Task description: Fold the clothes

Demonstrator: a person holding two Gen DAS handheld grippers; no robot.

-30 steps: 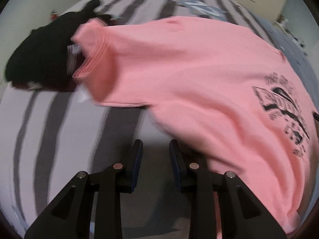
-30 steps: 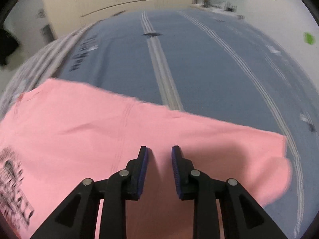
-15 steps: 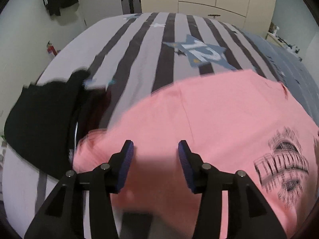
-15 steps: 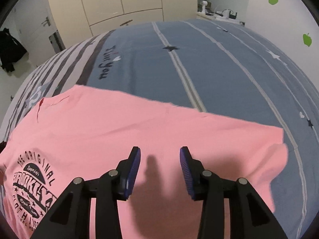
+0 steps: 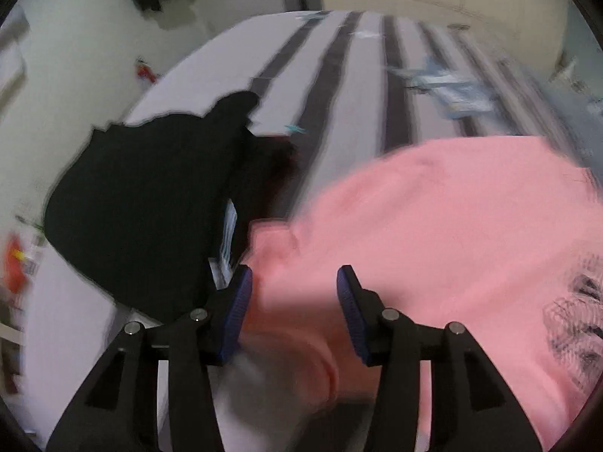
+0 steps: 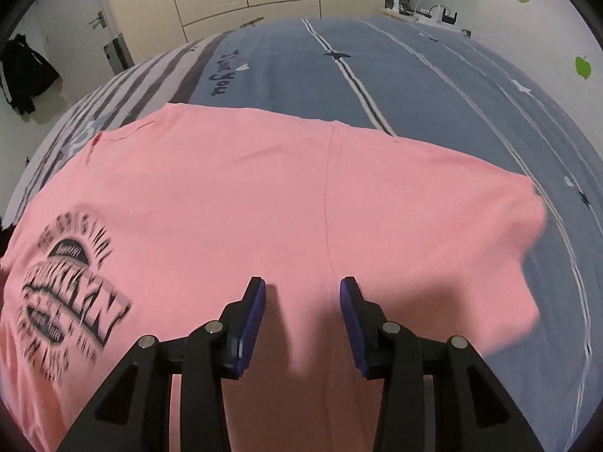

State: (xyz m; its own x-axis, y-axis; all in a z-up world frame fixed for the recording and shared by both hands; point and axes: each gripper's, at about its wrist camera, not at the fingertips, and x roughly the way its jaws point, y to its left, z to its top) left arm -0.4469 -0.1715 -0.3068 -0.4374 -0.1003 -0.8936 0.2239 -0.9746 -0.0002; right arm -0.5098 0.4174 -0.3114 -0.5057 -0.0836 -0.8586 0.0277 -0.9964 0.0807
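Pink tee (image 6: 233, 203) lay spread print-up on the bed (image 6: 433, 86), filling lower-centre of the right view and lower right of the left view. Judged light, limp, non-slip cotton: it would sag and drag, so pinch at hems, sleeve or collar edges, not mid-panel. Sleeve end sat at right edge (image 6: 527, 233); collar region looked bunched and blurred near the left gripper (image 5: 294, 293). Both left and right gripper (image 6: 302, 301) had jaws spread, holding nothing. Black garment (image 5: 143, 203) lay just beside, centre-left of the left view. Open bedding upper right gave room.
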